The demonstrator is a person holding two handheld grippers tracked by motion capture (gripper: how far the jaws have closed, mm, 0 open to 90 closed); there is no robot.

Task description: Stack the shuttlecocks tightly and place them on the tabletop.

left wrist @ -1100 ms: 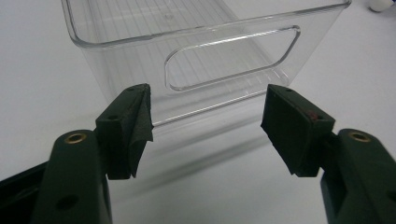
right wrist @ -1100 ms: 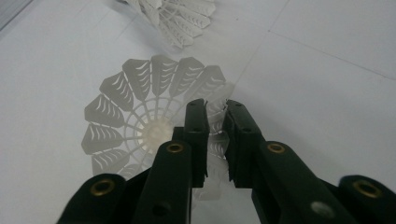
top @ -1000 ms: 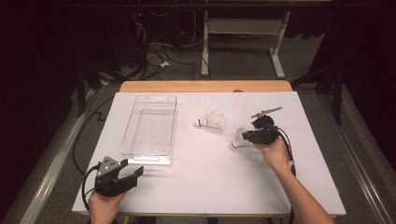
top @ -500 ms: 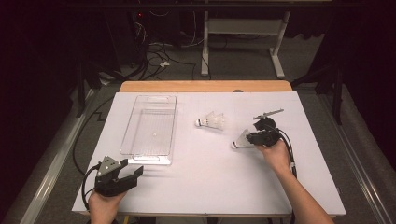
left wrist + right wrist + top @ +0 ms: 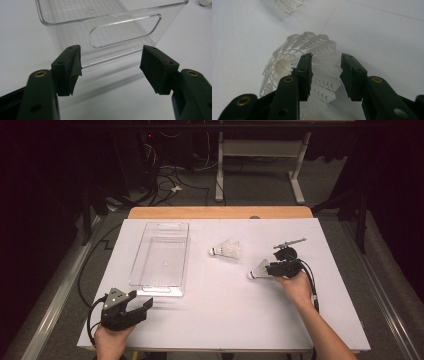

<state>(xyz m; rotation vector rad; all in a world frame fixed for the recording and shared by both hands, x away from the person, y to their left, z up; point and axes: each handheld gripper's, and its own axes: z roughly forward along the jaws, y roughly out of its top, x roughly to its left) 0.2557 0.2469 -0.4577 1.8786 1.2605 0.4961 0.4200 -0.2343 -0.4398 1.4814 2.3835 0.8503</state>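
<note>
A white shuttlecock [image 5: 258,270] lies on the white table right of centre, cork toward the left. My right gripper [image 5: 269,269] is at its skirt. In the right gripper view the skirt [image 5: 317,47] sits around my right gripper [image 5: 325,72]: one jaw is inside the cone, the other outside, and a narrow gap remains with the skirt wall between them. A second shuttlecock [image 5: 227,250] lies farther back toward the middle, and its edge [image 5: 287,5] is seen from the right gripper. My left gripper [image 5: 144,306] rests near the front left, open and empty [image 5: 110,65].
A clear plastic bin [image 5: 159,289] stands left of centre. Its near end wall with a handle cutout [image 5: 125,32] is just ahead of the left jaws. A small dark tool [image 5: 289,243] lies behind the right hand. Cables trail from both grippers.
The right gripper has shifted slightly forward and right at the near shuttlecock, which has barely moved. The left gripper has stayed still.
</note>
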